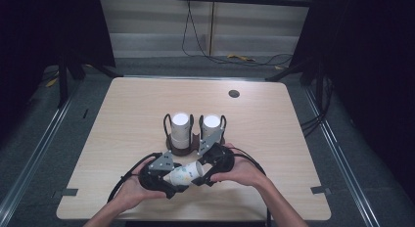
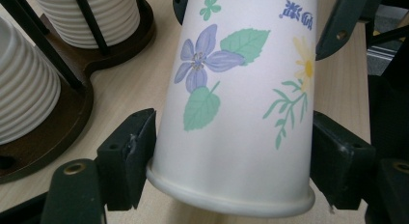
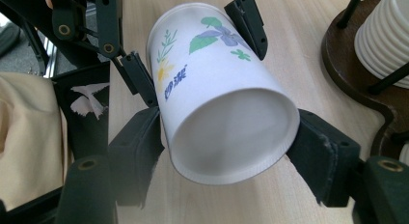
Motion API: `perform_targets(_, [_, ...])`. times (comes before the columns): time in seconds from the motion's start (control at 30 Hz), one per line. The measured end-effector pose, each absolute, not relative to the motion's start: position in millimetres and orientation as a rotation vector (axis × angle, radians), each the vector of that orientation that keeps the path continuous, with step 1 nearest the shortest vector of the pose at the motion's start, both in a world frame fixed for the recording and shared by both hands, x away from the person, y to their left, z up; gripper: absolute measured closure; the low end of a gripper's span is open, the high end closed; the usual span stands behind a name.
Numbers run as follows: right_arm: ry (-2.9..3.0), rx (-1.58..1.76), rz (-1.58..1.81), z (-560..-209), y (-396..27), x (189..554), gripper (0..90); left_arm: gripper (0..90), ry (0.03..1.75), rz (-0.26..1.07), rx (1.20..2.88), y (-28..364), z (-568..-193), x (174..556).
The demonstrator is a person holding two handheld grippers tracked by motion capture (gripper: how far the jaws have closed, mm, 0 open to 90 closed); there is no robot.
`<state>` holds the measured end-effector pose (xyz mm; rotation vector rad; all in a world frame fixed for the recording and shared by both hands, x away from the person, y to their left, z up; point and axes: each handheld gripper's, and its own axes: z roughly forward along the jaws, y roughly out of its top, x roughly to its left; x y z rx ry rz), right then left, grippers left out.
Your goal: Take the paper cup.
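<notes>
Inspection of the hand-over: 1 printed paper cup [image 1: 185, 174] lies on its side above the near edge of the table [image 1: 122, 114], suspended between 2 hand-held grippers, just in front of the dark cup rack [image 1: 195, 145] carrying 2 stacks of white cups [image 1: 180, 129].

Left gripper [image 2: 230, 156]: jaws partly closed, both pads seated against the wall of the cup close to its rolled rim. Grip appears sound.

Right gripper [image 3: 230, 151]: jaws roughly a third open, pads pressed on opposite sides of the cup's base end. In the right gripper view the base faces the camera and the wall looks round, with no visible denting.

Judgement: the cup is held at both ends, so the step in hand looks like a transfer or a separation pull.

Recommendations:
1. Keep pressure light; thin paper buckles readily, and the base end is the stiffer place to hold
2. Confirm 1 grip is firm before the other releases
3. Pull along the cup's axis, never sideways
4. Keep both grippers clear of the rack uprights [image 3: 386, 79], which stand near
</notes>
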<state>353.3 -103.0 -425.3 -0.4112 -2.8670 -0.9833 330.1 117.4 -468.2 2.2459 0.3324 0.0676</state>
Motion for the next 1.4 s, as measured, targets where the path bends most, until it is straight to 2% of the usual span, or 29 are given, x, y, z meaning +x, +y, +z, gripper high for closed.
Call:
perform_targets(0.37, [-2.876, -0.387, -0.939, -426.5, -100.9, 352.8, 32.5, 24.5, 0.304, 0.059, 2.269, 115.0, -471.8, 330.4])
perform_targets(0.73, [-2.835, -0.375, -0.922, -424.5, -103.6, 351.5, 35.3, 20.2, 0.286, 0.027, 2.251, 118.0, -470.0, 330.7])
perform_targets(1.13, [-2.809, -0.393, -0.984, -422.3, -110.3, 350.8, 36.7, 15.8, 0.362, -0.038, 2.135, 124.6, -466.3, 334.9])
perform_targets(1.4, [-2.781, -0.437, -1.085, -420.7, -117.8, 349.3, 37.0, 15.7, 0.359, -0.010, 2.109, 129.3, -462.5, 334.9])
